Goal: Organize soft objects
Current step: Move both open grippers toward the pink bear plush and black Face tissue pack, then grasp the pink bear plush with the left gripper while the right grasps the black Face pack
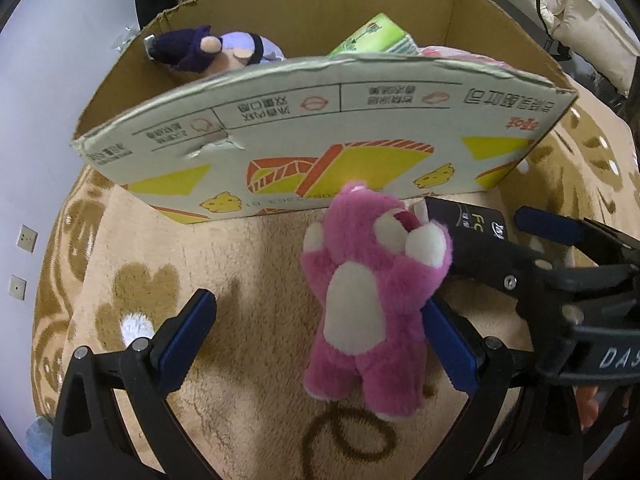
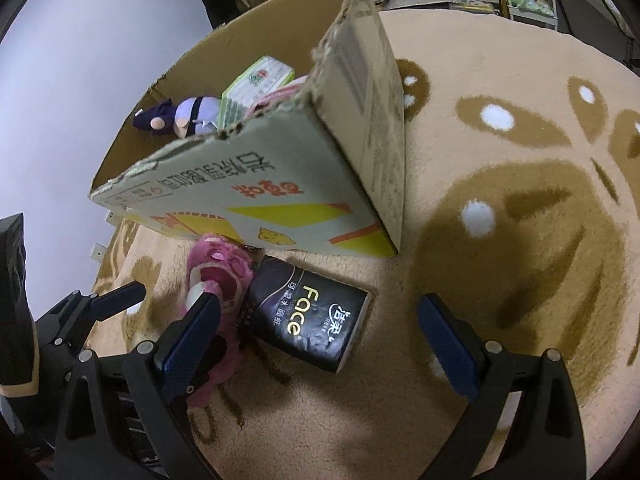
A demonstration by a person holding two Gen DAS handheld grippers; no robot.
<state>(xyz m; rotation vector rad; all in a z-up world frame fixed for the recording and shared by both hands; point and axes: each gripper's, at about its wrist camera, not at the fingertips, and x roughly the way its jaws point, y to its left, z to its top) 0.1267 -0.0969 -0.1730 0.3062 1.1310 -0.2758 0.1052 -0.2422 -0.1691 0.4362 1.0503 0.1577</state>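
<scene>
Box [image 1: 320, 128]: one purple doll [image 1: 208, 50], one green pack [image 1: 376, 36].

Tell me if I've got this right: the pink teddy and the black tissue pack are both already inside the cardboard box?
Not quite. The pink teddy and black tissue pack both lie on the carpet just outside the cardboard box; the right wrist view shows it.

The black tissue pack [image 2: 310, 320] reads "Face"; the right tool [image 1: 532, 240] shows "DAS".
</scene>
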